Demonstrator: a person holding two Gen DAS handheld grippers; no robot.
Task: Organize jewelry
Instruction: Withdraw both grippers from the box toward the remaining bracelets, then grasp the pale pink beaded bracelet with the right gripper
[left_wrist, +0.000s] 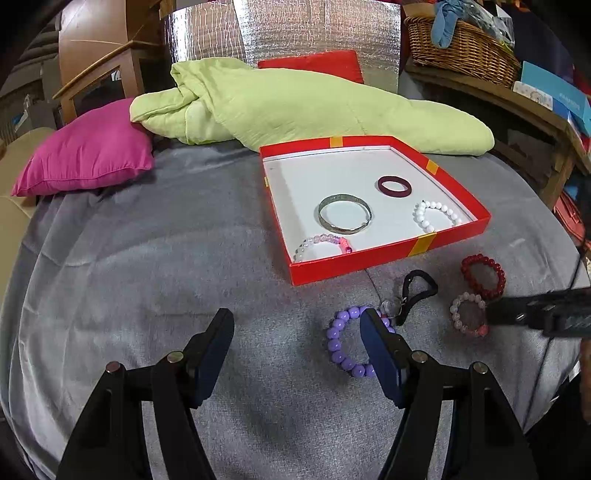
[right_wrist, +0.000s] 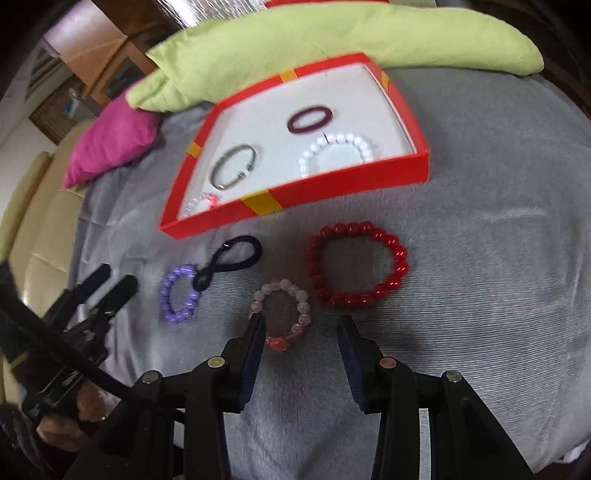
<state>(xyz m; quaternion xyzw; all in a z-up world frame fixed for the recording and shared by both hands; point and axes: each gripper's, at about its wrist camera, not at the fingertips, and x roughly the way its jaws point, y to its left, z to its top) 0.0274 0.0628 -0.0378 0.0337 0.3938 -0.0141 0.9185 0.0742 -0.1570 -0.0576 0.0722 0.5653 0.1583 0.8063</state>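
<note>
A red box with a white floor holds a silver bangle, a maroon ring, a white bead bracelet and a pale pink bead bracelet. On the grey blanket lie a purple bead bracelet, a black cord keyring, a red bead bracelet and a pale pink bead bracelet. My left gripper is open, its right finger over the purple bracelet. My right gripper is open just above the pale pink bracelet.
A green quilt and a magenta pillow lie behind the box. A wicker basket sits on a wooden shelf at the right. A cream sofa is at the left.
</note>
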